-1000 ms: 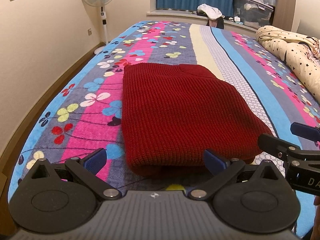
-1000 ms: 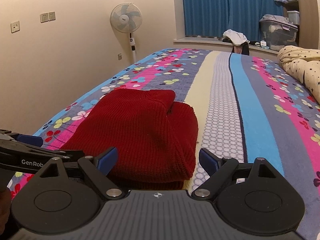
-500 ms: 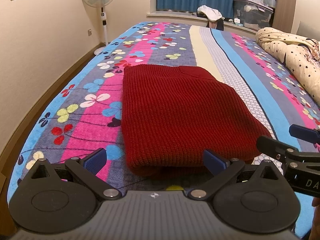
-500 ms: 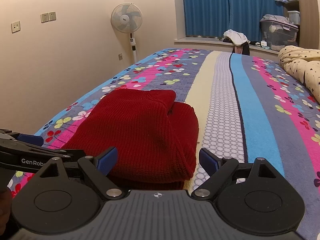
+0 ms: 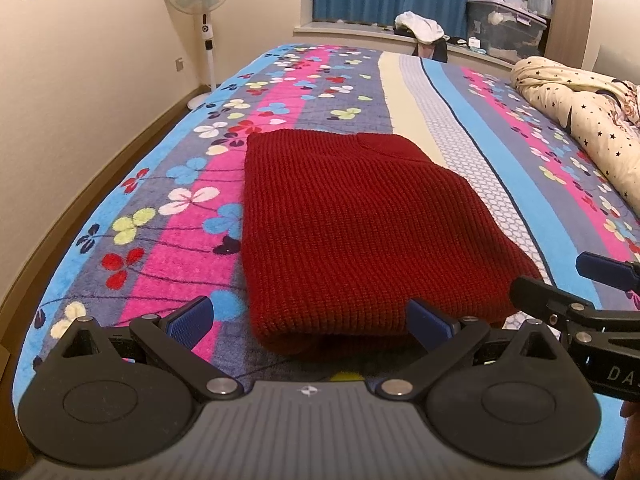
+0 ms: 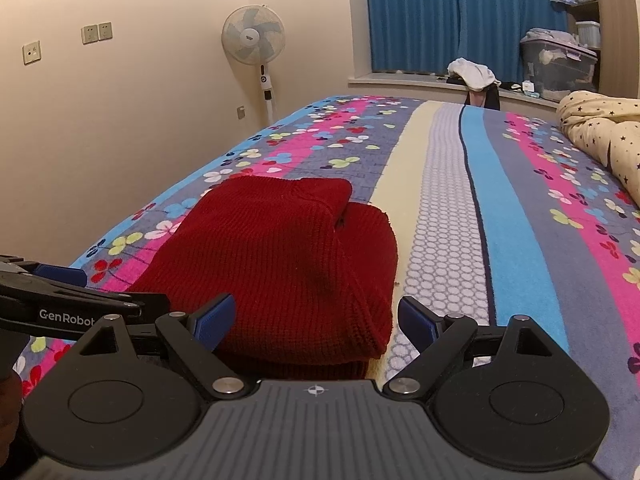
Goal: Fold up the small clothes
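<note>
A dark red knitted sweater (image 5: 360,224) lies folded in a compact rectangle on the striped, flowered bedspread (image 5: 192,208); it also shows in the right wrist view (image 6: 280,264). My left gripper (image 5: 312,320) is open and empty, its blue-padded fingers spread at the sweater's near edge. My right gripper (image 6: 316,320) is open and empty at the near right corner of the sweater. Each gripper shows at the edge of the other's view: the right one (image 5: 560,292) and the left one (image 6: 72,300).
A cream star-patterned duvet (image 5: 580,120) is bunched at the bed's right side. A standing fan (image 5: 200,4) is by the left wall. A windowsill with clothes (image 5: 420,28) and a storage bin (image 5: 504,20) lies beyond the bed, under blue curtains.
Both grippers have drawn back slightly from the sweater's near edge. The sweater has not moved.
</note>
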